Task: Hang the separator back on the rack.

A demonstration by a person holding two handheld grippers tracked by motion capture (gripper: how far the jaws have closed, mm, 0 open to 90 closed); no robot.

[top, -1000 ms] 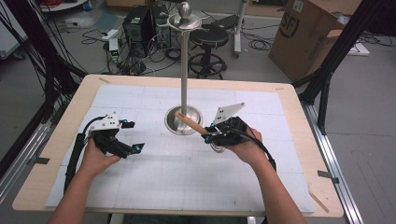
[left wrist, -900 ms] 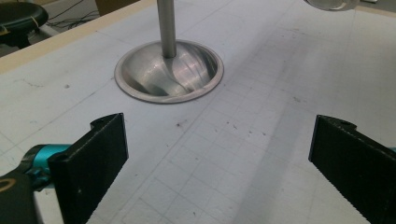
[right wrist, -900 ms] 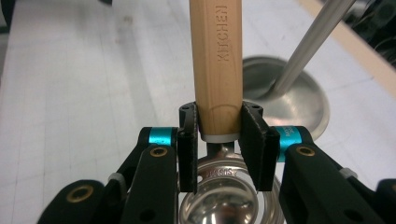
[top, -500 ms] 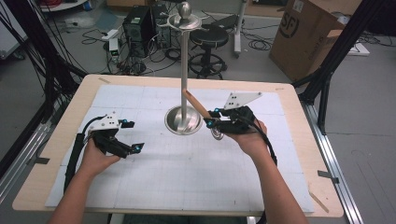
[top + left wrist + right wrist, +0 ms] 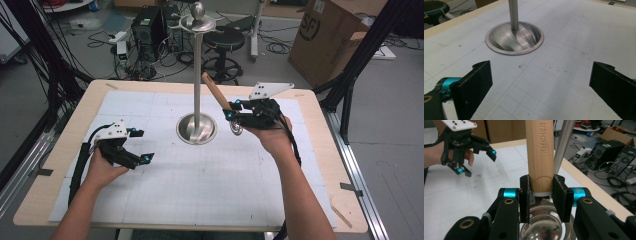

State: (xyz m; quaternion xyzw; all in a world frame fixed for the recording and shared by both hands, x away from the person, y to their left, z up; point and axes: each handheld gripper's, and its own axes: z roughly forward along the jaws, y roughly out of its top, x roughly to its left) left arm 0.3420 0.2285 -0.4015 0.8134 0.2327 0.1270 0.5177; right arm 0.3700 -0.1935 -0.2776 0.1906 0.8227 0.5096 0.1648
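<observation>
My right gripper (image 5: 231,111) is shut on the neck of a kitchen utensil, held above the table just right of the metal stand. Its wooden handle (image 5: 215,91), stamped KITCHEN (image 5: 541,152), slants up toward the stand's pole (image 5: 198,75). The utensil's perforated metal head (image 5: 544,225) hangs below the right gripper (image 5: 541,192). The pole (image 5: 564,142) rises just behind the handle. My left gripper (image 5: 144,145) rests low at the table's left, open with nothing between its jaws, and faces the stand's round base (image 5: 499,41). Bare mat lies between the left gripper's (image 5: 540,82) jaws.
The stand carries a flat disc and ball at its top (image 5: 198,22). A white gridded mat (image 5: 200,190) covers the wooden table. Across the mat, the left gripper (image 5: 475,161) appears in the right gripper view. A cardboard box (image 5: 330,35), a stool and computers stand on the floor behind.
My right gripper has lifted the utensil and carried it up and away from the base, so the handle now stands higher beside the pole. The left hand has stayed put.
</observation>
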